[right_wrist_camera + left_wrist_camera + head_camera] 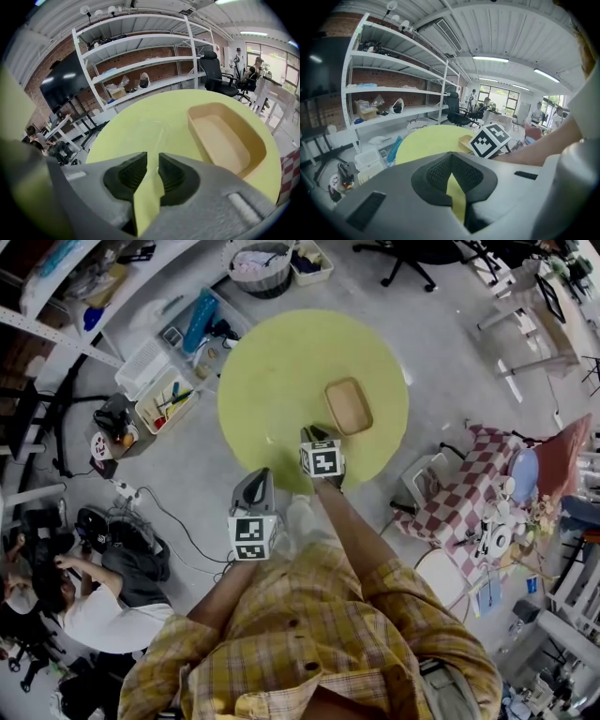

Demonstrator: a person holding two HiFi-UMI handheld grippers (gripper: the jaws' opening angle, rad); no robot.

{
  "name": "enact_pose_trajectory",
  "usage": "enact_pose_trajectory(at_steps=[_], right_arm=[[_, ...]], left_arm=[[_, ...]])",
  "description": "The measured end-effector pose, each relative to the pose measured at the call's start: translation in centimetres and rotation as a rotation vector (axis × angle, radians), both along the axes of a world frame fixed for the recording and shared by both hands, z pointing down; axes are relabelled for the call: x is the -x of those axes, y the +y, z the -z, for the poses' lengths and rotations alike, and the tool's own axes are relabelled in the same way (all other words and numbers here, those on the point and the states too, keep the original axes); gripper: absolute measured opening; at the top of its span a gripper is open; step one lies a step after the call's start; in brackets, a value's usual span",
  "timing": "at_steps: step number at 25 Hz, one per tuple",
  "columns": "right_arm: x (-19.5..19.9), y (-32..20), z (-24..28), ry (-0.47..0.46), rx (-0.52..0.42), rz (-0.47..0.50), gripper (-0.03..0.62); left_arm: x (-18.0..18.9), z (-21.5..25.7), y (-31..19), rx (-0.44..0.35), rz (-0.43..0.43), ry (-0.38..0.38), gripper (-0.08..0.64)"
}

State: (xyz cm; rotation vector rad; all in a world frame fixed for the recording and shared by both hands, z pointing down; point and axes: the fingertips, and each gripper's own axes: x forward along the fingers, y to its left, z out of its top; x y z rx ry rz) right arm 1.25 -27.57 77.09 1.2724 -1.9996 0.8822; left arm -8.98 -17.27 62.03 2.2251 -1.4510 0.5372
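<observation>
left gripper (254, 486): jaws pressed together, empty, lower centre by table (272, 362) edge | right gripper (152, 164): jaws a slit apart, empty, over table just beside tray (225, 140), centre-right; possibly clear film (150, 129) ahead | step: hovering, likely approach; a grasp would call for wider jaws

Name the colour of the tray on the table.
The tray is tan, clearest in right gripper view.
</observation>
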Motion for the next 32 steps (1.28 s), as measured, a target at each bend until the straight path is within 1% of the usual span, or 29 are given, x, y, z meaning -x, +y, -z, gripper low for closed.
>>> enact_pose_trajectory(at_steps=[4, 12, 17, 21, 32], right_arm=[[0.4, -0.5, -0.6, 0.012, 0.006, 0.015, 0.073], [-0.1, -0.3, -2.1, 0.024, 0.058, -0.025, 0.066], [0.3, -1.0, -2.2, 0.028, 0.053, -0.031, 0.066], [0.1, -0.8, -2.6, 0.027, 0.077, -0.052, 0.066], [0.0, -0.9, -2.5, 0.072, 0.116, -0.037, 0.061]], left_arm=[[0.2, -0.3, -0.2, 0.009, 0.001, 0.003, 0.003], [0.6, -0.7, -0.1, 0.014, 0.0, -0.001, 0.003], [1.4, -1.2, -0.2, 0.016, 0.01, -0.009, 0.003], [1.6, -1.3, -0.2, 0.011, 0.008, -0.009, 0.003], [1.8, -1.2, -0.3, 0.006, 0.019, -0.013, 0.003]])
